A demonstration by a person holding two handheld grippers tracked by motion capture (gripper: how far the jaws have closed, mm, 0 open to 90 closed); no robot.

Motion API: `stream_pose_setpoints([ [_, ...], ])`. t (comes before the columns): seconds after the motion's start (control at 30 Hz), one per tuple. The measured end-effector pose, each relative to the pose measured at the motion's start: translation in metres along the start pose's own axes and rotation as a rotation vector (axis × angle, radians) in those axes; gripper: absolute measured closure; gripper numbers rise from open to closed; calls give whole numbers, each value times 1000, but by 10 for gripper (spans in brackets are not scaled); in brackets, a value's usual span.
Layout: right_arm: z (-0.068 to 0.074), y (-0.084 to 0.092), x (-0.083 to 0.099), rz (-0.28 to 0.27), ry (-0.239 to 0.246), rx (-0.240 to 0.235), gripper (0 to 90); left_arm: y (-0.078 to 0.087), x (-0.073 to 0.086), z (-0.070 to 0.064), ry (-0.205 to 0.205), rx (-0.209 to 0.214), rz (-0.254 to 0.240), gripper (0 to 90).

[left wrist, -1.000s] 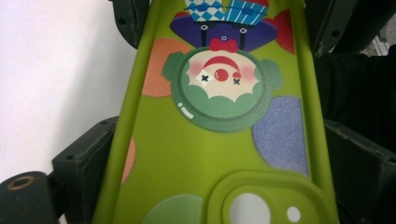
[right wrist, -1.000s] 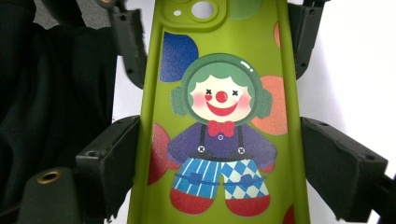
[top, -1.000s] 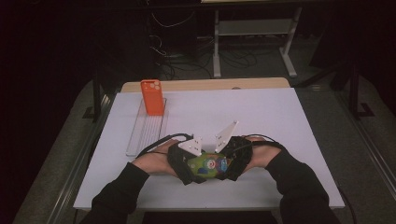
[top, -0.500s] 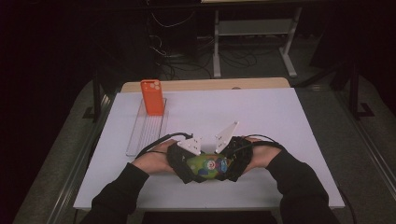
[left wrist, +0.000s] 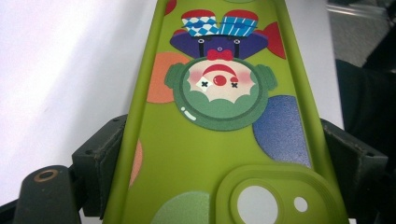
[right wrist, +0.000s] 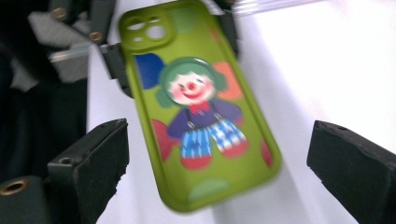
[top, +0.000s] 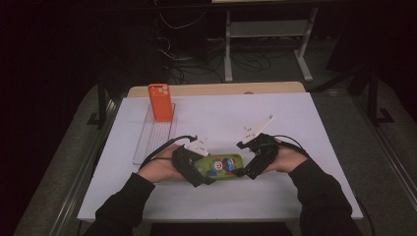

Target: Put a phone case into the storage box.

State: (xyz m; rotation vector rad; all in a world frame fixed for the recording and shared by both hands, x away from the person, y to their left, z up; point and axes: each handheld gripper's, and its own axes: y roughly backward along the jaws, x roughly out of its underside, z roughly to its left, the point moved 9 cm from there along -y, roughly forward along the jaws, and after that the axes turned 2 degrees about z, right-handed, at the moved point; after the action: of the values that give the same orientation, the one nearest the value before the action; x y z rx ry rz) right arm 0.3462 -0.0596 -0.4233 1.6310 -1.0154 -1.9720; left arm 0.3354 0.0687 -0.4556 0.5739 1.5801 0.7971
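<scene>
Near the table's front edge, left gripper (top: 209, 169) clamps the green phone case (top: 220, 166) — right gripper (top: 244, 167) just opened, clear.

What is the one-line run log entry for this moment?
left gripper: shut on green phone case | right gripper: jaws just opening, clear of case | orange phone: upright in rack

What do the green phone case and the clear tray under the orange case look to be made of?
Green case: likely soft silicone or rubbery plastic, matte, with rounded moulded edges, a raised camera ring and a printed clown. Tray: clear ribbed plastic, probably acrylic; the white table shows through it. Orange case: smooth, possibly the same sort of plastic; too small to tell.
</scene>
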Motion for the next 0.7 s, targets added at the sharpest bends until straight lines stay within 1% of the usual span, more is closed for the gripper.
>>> stream_pose_setpoints([
  [0.03,-4,1,3,-8,-20,16,32,0,0,1,17,-7,-5,147],
  [0.07,-7,3,5,-16,-53,27,26,1,1,4,26,-20,-8,147],
  [0.1,-11,4,7,-26,-72,38,18,1,1,5,43,-34,-12,147],
  [0.13,-11,5,9,-28,-123,41,15,1,1,7,67,-51,-11,148],
  [0.17,-12,6,12,-36,-151,53,13,1,1,9,92,-65,-14,148],
  [0.2,-12,6,13,-47,-187,55,7,2,2,12,100,-82,-10,148],
  [0.27,-17,6,19,-62,-205,88,5,1,1,15,135,-105,-21,148],
  [0.3,-18,7,21,-62,-219,100,0,1,1,17,143,-116,-15,148],
  [0.33,-19,7,24,-70,-235,123,0,1,1,19,156,-127,-19,148],
  [0.37,-22,7,26,-76,-247,147,0,1,1,20,161,-135,-18,148],
  [0.4,-23,7,27,-77,-268,165,0,1,1,22,179,-145,-20,148],
  [0.43,-26,8,30,-90,-281,194,0,1,0,24,201,-152,-38,148],
  [0.47,-26,9,31,-109,-300,218,0,2,1,25,209,-158,-31,148],
  [0.5,-27,9,32,-124,-322,238,0,2,1,27,226,-165,-34,148],
  [0.53,-27,9,34,-134,-333,244,0,2,2,29,222,-175,-22,148],
  [0.57,-28,9,35,-148,-331,257,0,3,3,29,223,-178,-14,148],
  [0.6,-27,9,35,-155,-348,269,0,2,3,30,242,-182,-22,148],
  [0.63,-27,8,36,-173,-355,300,0,3,3,31,237,-187,-19,148],
  [0.67,-26,8,36,-178,-356,314,0,3,3,32,250,-190,-27,148],
  [0.7,-25,7,37,-183,-370,321,0,4,2,32,258,-191,-31,148],
])
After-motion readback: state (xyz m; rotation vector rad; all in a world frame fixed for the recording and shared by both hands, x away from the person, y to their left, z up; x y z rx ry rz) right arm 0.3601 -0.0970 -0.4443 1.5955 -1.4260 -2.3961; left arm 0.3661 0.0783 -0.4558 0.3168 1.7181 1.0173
